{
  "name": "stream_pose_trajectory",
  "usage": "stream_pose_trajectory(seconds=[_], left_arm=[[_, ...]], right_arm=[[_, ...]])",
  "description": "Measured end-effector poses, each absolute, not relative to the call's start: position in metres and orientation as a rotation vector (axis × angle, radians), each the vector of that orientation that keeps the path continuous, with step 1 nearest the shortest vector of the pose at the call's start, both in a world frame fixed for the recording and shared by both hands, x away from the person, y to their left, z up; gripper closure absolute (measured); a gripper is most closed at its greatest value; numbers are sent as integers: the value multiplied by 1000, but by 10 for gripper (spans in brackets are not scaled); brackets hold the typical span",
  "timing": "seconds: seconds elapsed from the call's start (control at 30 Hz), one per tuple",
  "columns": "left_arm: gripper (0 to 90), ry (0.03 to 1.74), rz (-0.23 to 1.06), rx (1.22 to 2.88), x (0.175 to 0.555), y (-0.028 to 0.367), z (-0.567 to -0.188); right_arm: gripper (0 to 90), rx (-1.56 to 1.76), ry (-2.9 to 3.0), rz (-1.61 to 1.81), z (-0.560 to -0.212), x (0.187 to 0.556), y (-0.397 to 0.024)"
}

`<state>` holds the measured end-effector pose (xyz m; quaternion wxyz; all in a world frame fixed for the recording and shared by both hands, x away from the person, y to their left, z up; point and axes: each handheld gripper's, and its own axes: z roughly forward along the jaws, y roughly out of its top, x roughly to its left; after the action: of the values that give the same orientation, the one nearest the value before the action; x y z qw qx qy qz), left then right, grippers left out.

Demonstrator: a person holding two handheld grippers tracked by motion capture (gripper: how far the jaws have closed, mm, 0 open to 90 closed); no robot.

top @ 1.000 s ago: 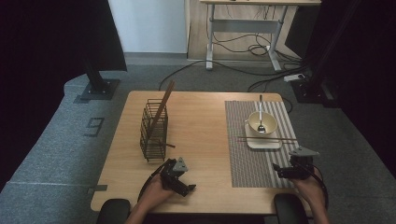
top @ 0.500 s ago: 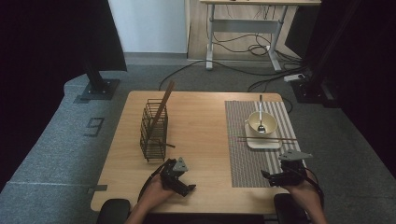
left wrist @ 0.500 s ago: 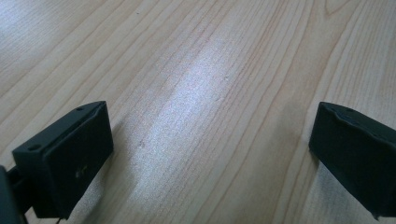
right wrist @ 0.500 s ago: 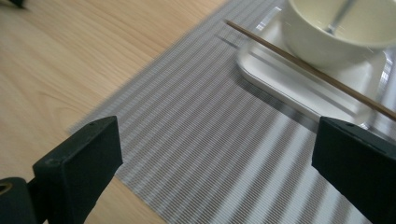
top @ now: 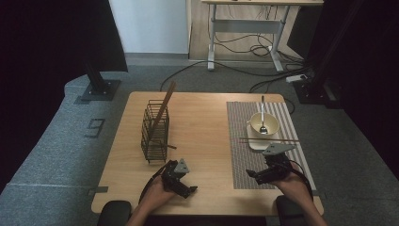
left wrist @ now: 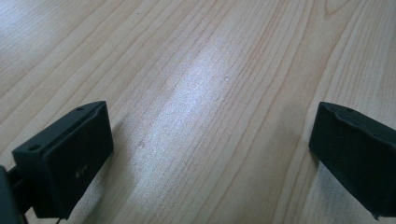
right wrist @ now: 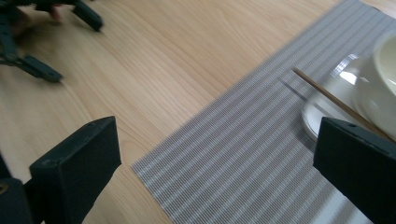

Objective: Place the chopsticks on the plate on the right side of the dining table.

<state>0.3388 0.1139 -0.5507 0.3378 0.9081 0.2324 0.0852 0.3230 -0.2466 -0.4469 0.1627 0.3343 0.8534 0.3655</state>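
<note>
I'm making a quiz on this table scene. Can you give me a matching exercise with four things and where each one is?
Things:
1. spoon
2. long wooden stick
3. chopstick
4. right gripper

Places:
A. leaning up out of the wire basket
B. over the near edge of the striped mat
C. standing in the cream bowl
D. lying across the white plate

Pairs: 1-C, 2-A, 3-D, 4-B
</note>
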Motion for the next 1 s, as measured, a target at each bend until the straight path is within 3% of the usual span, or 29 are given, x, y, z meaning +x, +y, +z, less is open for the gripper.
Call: stream_pose_trajectory(seconds=[1.0], left_arm=[[0, 604, 221, 2368, 339, 114, -550]], right_arm=[[0, 724, 2554, 1144, -415, 361, -149]])
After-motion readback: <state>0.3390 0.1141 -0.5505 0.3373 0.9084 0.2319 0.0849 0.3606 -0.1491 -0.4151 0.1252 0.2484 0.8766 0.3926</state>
